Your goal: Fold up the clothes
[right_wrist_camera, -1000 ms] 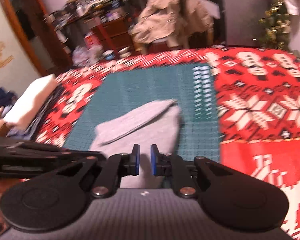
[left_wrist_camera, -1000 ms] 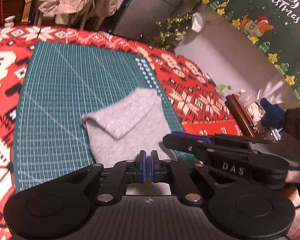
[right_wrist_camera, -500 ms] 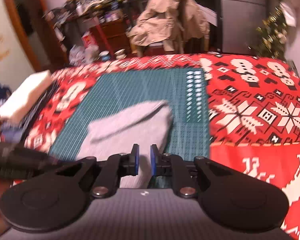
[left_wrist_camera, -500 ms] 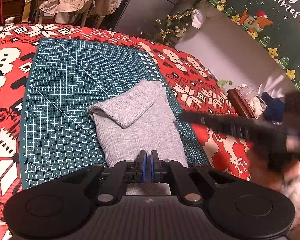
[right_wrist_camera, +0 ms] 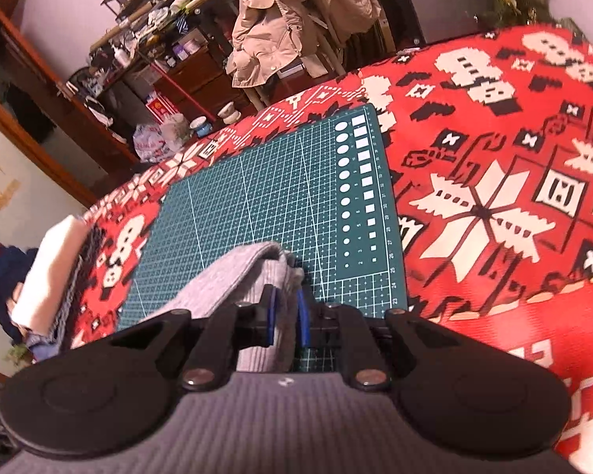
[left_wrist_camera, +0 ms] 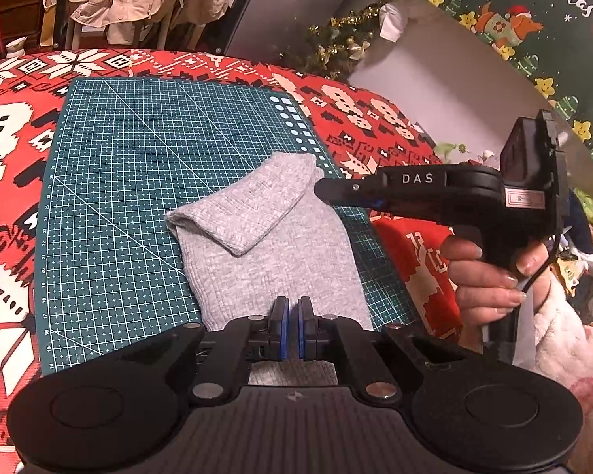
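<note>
A: Grey knit, partly folded: our top (left_wrist_camera: 272,252) lies on the green mat (left_wrist_camera: 138,166), toward its right side, one sleeve (left_wrist_camera: 249,205) already turned in across the body.

B: And our right claw (right_wrist_camera: 285,318) sits at the far right corner, jaws nearly closed with a fold of the knit between the blue pads (right_wrist_camera: 271,312). We judge that a pinch, taken there so the corner can be carried over for the next fold.

A: Our left claw (left_wrist_camera: 289,326) is at the near hem, jaws almost together. Whether cloth is caught in them we cannot tell; the tips only overlap the hem from this angle. If it does grip, we'd guess it anchors that edge.

B: The left view gives us the whole top and the right claw from the side, hand (left_wrist_camera: 490,276) on its handle. The right view alone shows fabric inside those jaws.

A: Around the mat, the red patterned cloth (right_wrist_camera: 494,197) covers the bench.
</note>
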A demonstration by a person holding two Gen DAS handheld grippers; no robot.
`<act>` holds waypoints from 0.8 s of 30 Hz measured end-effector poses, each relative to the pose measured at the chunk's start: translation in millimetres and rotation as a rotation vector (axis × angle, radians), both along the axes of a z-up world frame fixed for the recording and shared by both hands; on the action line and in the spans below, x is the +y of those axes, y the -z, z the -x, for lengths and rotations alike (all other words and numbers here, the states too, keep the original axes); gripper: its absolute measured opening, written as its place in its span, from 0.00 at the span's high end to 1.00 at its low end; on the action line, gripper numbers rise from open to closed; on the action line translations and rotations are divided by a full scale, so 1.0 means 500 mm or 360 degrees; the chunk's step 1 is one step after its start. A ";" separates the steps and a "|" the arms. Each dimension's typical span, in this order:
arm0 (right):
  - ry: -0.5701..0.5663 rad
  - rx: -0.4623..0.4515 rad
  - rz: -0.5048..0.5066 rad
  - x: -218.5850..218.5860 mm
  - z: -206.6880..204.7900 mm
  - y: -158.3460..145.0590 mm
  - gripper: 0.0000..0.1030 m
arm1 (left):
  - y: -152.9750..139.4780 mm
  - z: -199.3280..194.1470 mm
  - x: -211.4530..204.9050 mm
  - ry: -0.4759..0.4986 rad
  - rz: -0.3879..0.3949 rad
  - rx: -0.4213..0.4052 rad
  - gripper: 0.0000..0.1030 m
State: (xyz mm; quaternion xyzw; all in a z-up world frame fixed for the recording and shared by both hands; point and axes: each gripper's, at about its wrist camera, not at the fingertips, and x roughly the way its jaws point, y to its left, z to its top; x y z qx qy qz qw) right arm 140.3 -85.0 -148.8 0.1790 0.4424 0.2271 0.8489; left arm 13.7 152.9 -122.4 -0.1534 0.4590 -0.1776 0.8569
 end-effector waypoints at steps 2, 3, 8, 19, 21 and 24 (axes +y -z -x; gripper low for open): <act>0.0010 -0.0014 0.0004 0.000 -0.005 0.003 0.97 | -0.001 0.000 -0.001 0.0006 -0.0012 0.0003 0.96; 0.0021 -0.0027 0.0011 0.000 -0.008 0.003 0.97 | -0.001 0.000 -0.001 0.0007 -0.0015 0.0005 0.96; 0.0080 -0.0043 -0.0009 -0.020 -0.017 -0.007 0.98 | -0.004 0.003 -0.001 0.0005 -0.0023 0.0004 0.96; 0.0031 0.0061 -0.0117 -0.013 -0.012 0.009 0.88 | -0.010 0.014 0.005 -0.0006 -0.0005 -0.0007 0.96; 0.0038 0.0072 -0.0122 -0.008 -0.016 0.017 0.96 | -0.010 0.016 0.005 -0.0008 -0.0011 -0.0009 0.96; 0.0063 0.0049 -0.0168 -0.009 -0.015 0.011 0.98 | -0.007 0.020 0.001 -0.0002 -0.0030 -0.0017 0.96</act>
